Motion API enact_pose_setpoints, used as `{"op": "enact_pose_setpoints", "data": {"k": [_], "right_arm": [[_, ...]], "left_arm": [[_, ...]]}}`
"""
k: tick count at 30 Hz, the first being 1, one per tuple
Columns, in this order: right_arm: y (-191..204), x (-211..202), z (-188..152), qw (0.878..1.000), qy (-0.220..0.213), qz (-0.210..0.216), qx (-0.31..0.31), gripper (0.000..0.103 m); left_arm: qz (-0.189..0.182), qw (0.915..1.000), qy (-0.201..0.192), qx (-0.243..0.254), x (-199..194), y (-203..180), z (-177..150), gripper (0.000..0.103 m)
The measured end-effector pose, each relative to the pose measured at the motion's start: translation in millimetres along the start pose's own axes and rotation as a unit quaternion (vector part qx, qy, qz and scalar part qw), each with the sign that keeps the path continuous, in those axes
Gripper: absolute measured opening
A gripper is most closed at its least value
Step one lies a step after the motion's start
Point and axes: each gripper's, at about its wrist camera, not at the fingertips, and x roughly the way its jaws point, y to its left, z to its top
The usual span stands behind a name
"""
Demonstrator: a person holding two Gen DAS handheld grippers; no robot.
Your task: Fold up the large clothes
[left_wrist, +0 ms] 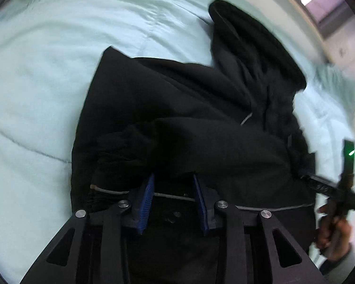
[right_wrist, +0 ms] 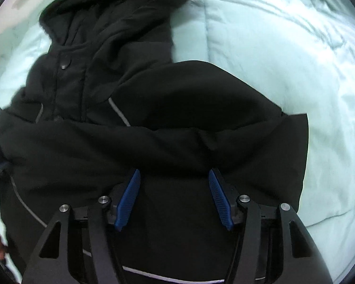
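Left wrist view shows the black jacket [left_wrist: 189,118] on the pale bedcover [left_wrist: 47,71], hood toward upper right, lower edge under both spread, empty grippers, left gripper [left_wrist: 174,198] and right gripper [right_wrist: 175,198].

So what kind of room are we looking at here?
Most likely a bedroom: a black hooded jacket is spread over a pale green quilted comforter, soft and stitched like bedding. A strip of wall with what may be a window shows at the far edge.
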Motion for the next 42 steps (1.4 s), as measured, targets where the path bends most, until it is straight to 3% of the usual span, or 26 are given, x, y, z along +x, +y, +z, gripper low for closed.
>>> {"op": "enact_pose_setpoints", "data": {"k": [5,9,11,13,15,18,26,35,42], "right_arm": [[-15.5,-48.6,-20.2,0.999,-0.025,0.040,-0.005,0.059],[-14.8,-93.6,-72.2,0.997,-0.057,0.024,-0.049,0.059],[-15.8,-92.2,-93.0,0.997,-0.053,0.009,-0.063,0.059],[-12.4,-73.0,-117.1,0.997,-0.018,-0.024,-0.068,0.056],[-18.1,-56.4,-130.5,0.997,-0.006,-0.045,-0.062,0.056],[-23.0,-61.5,-128.0,0.998,0.006,-0.046,-0.049,0.055],[-38.7,-140.5,-149.7,0.999,-0.041,-0.027,-0.007,0.055],[-1.8,-213.6,-112.0,0.989,-0.140,-0.003,0.040,0.055],[22.5,-233.9,-52.9,0.975,-0.189,0.033,0.111,0.055]], "left_arm": [[-0.015,0.9997,-0.008,0.017,-34.5,-8.0,-6.1,0.037],[-0.033,0.9981,-0.046,0.025,-69.0,-6.2,-26.9,0.059],[0.014,0.9974,-0.069,0.013,-67.5,3.0,-35.9,0.060],[0.076,0.9964,-0.027,-0.026,-36.8,28.2,-37.8,0.060],[0.063,0.9961,-0.007,-0.062,-15.0,43.3,-41.2,0.066],[0.041,0.9945,-0.015,-0.095,-22.5,49.7,-48.6,0.066],[0.048,0.9952,-0.083,-0.020,-111.7,6.3,-63.6,0.066],[-0.007,0.9905,-0.104,0.090,-162.6,-41.9,-3.0,0.066],[-0.018,0.9828,-0.111,0.147,-169.8,-62.3,75.0,0.066]]}}
